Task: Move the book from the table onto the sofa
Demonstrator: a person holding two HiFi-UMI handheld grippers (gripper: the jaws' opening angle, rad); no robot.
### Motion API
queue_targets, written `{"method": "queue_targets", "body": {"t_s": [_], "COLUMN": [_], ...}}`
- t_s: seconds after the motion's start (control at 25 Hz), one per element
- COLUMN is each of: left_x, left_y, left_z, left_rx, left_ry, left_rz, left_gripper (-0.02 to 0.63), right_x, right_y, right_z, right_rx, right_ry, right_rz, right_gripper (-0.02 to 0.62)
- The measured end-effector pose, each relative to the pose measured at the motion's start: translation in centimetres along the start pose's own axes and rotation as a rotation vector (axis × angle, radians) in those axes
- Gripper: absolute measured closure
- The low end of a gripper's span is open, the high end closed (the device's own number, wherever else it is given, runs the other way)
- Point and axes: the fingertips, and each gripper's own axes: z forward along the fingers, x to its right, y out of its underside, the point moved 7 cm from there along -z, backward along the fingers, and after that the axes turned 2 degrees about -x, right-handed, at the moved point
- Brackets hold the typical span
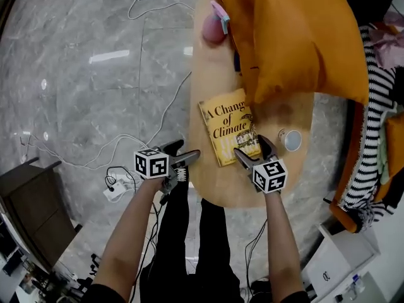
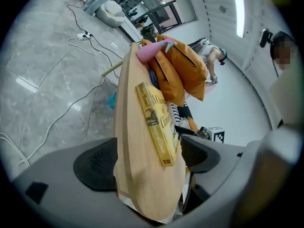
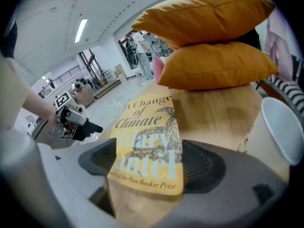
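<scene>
Barely begun: the book (image 1: 230, 131) lies unlifted on the counter (image 1: 278, 115), with the left hand-held gripper (image 1: 184, 151) and right hand-held gripper (image 1: 252, 149) both wide apart at its near edge

The left gripper (image 1: 184, 154) and the right gripper (image 1: 253, 152) are angling forward and downward, each holding its jaws wide apart.

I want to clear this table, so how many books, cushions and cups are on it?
Book: 1
Cushions: 2
Cup: 1
Total: 4
</scene>
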Motion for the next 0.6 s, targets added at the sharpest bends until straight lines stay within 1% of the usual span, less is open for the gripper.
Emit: {"method": "queue_targets", "body": {"t_s": [0.08,0.16,0.24,0.36,0.44,0.6], "left_x": [-0.3,-0.6,-1.1,-1.5,-1.8,-2.1], "left_y": [0.8,1.5,1.9,2.3,2.4,2.5], "left_z": [0.0,0.0,0.2,0.4,0.6,0.8], "left_rx": [-0.027,-0.044,-0.055,-0.057,-0.051,-0.033], "left_ry": [0.014,0.025,0.026,0.025,0.026,0.042], "left_rz": [-0.015,-0.031,-0.040,-0.051,-0.059,-0.085], "left_gripper": [0.195,0.195,0.195,0.195,0.195,0.196], "right_x": [-1.2,-3.0,-5.0,-7.2,-8.1,-8.7], "right_y": [0.4,1.2,1.9,2.3,2.3,2.3], "right_z": [0.3,1.1,2.2,3.4,3.7,3.9], "right_rx": [-0.032,-0.076,-0.105,-0.093,-0.077,-0.063], "right_ry": [-0.008,-0.045,-0.082,-0.105,-0.103,-0.093], "right_rz": [-0.068,-0.126,-0.159,-0.120,-0.094,-0.095], "right_gripper": [0.181,0.181,0.182,0.183,0.183,0.183]}}
